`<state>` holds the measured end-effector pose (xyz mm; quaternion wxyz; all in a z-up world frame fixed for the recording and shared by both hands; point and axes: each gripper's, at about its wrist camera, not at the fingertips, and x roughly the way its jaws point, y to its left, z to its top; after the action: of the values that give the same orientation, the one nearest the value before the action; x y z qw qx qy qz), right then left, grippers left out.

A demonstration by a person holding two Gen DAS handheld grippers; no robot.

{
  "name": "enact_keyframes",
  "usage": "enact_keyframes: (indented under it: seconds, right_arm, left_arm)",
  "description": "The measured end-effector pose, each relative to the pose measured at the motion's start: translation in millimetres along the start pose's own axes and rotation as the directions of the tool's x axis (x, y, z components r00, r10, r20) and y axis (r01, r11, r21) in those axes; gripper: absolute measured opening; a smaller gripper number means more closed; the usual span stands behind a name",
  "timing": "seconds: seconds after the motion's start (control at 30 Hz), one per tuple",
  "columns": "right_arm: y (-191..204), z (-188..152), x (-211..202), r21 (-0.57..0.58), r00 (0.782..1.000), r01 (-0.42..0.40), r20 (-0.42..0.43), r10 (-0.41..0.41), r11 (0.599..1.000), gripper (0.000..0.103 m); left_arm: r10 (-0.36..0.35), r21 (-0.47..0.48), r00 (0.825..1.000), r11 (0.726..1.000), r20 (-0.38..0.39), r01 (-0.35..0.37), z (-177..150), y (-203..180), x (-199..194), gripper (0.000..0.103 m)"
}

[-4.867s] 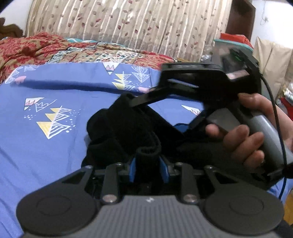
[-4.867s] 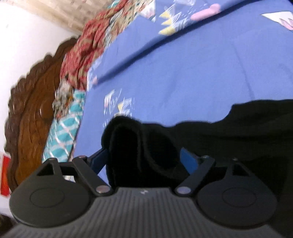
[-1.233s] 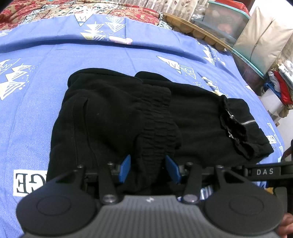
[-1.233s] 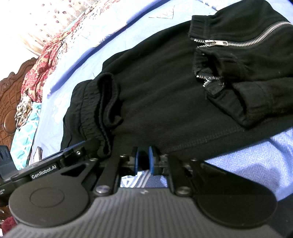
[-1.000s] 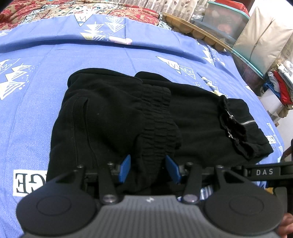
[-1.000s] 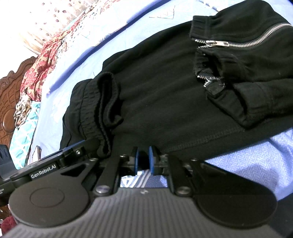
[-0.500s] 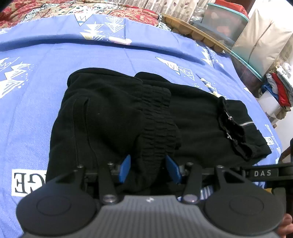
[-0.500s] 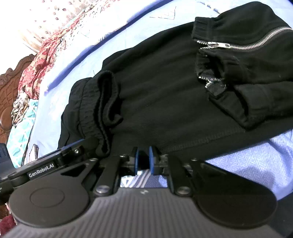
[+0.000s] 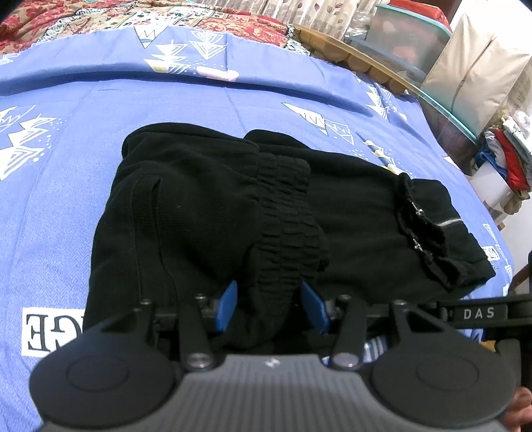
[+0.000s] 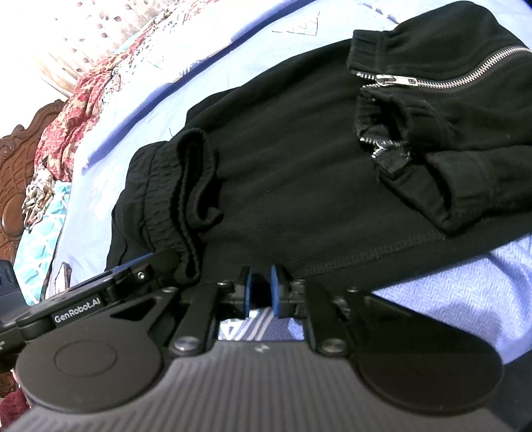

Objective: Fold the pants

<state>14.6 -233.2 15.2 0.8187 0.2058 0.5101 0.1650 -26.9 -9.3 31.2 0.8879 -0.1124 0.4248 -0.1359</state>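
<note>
Black pants point(image 9: 206, 212) lie folded on the blue bedsheet point(image 9: 60, 159), with the elastic waistband point(image 9: 282, 239) bunched across the middle and zippered cuffs point(image 9: 429, 229) at the right. My left gripper point(image 9: 271, 307) has its blue pads on either side of the waistband, jaws partly apart, the fabric between them. My right gripper point(image 10: 259, 290) sits at the near hem of the pants point(image 10: 299, 186), pads nearly together with a thin gap; whether fabric is pinched is unclear. The waistband point(image 10: 186, 186) and zipper point(image 10: 415, 81) show in the right wrist view.
The bed's right edge drops off by a glass-topped table point(image 9: 432, 96) with a plastic box and a cream bag point(image 9: 475, 76). Stacked clothes point(image 9: 508, 166) sit beyond. A patterned quilt point(image 9: 99, 16) lies at the back; a carved wooden headboard point(image 10: 10, 172) is at the left.
Little has changed in the last second. Since about five seconds ago the pants have come down from the air and now lie flat on the bed.
</note>
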Motion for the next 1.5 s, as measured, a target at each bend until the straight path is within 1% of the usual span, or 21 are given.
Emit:
enact_keyframes:
  seconds: [0.7,0.73,0.77,0.83,0.87,0.93,1.0,1.03,1.07,1.1,1.13,1.17,1.2,1.27,1.4,1.43,1.47,1.5]
  right_arm:
    - [2,-1,-2,-0.009,1.0,0.0,0.003,0.0,1.0,0.015]
    - [2,-1,-3,-0.013,1.0,-0.003,0.009,0.004,1.0,0.016]
    - [4,-1,-6,-0.021,1.0,-0.013,0.018,0.013,1.0,0.021]
    - [7,-2,-14,-0.048,0.997,-0.043,0.055,0.045,0.998,0.028]
    - [9,-1,-20,-0.067,0.995,-0.055,0.084,0.06,0.996,0.028]
    - [12,4,-37,-0.105,0.984,-0.073,0.153,0.089,0.992,0.028]
    - [9,12,-55,-0.124,0.968,-0.061,0.233,0.089,0.99,0.03]
    - [4,18,-65,-0.12,0.959,-0.05,0.27,0.081,0.991,0.036]
    - [-3,23,-74,-0.108,0.951,-0.041,0.301,0.072,0.993,0.043]
    - [-15,29,-86,-0.079,0.938,-0.025,0.342,0.051,0.997,0.047]
    - [-27,33,-96,-0.046,0.925,-0.006,0.379,0.023,0.999,0.055]
    - [-39,37,-107,-0.009,0.911,0.015,0.413,-0.01,1.0,0.06]
    - [-54,39,-117,0.029,0.896,0.037,0.441,-0.046,0.999,0.061]
    - [-84,41,-131,0.108,0.875,0.079,0.47,-0.121,0.991,0.065]
    - [-133,33,-144,0.239,0.838,0.15,0.485,-0.252,0.959,0.066]
    - [-142,30,-144,0.262,0.832,0.152,0.487,-0.266,0.953,0.067]
    - [-151,28,-143,0.282,0.832,0.145,0.484,-0.271,0.949,0.069]
    - [-157,25,-141,0.298,0.837,0.136,0.475,-0.27,0.945,0.07]
  left_arm:
    - [0.003,0.001,1.0,1.0,-0.002,-0.003,0,-1,0,0.044]
    - [0.003,0.001,1.0,1.0,-0.003,-0.003,0,-1,0,0.044]
    - [0.003,0.0,1.0,1.0,-0.005,-0.003,1,-1,0,0.044]
    - [-0.001,-0.006,1.0,1.0,-0.011,0.001,2,0,0,0.044]
    - [-0.004,-0.01,1.0,1.0,-0.016,0.004,3,1,0,0.045]
    - [-0.009,-0.019,1.0,1.0,-0.024,0.009,5,3,0,0.045]
    - [-0.016,-0.02,0.999,1.0,-0.033,0.015,8,3,-1,0.045]
    - [-0.025,-0.021,0.999,0.999,-0.034,0.024,10,4,-3,0.047]
    - [-0.042,-0.022,0.999,0.999,-0.026,0.041,12,4,-8,0.05]
    - [-0.057,-0.016,0.998,0.998,-0.008,0.056,15,3,-15,0.051]
    - [-0.066,-0.004,0.998,0.998,0.015,0.066,17,1,-21,0.051]
    - [-0.071,0.012,0.997,0.997,0.041,0.071,21,-1,-29,0.051]
    - [-0.077,0.022,0.995,0.997,0.06,0.075,25,-3,-34,0.052]
    - [-0.083,0.02,0.994,0.996,0.067,0.082,34,-5,-38,0.052]
    - [-0.098,-0.003,0.994,0.995,0.043,0.098,50,-9,-33,0.052]
    - [-0.103,-0.009,0.994,0.995,0.032,0.103,54,-11,-30,0.052]
    - [-0.109,-0.013,0.994,0.994,0.02,0.109,57,-14,-27,0.052]
    - [-0.115,-0.015,0.993,0.993,0.008,0.115,60,-18,-23,0.052]
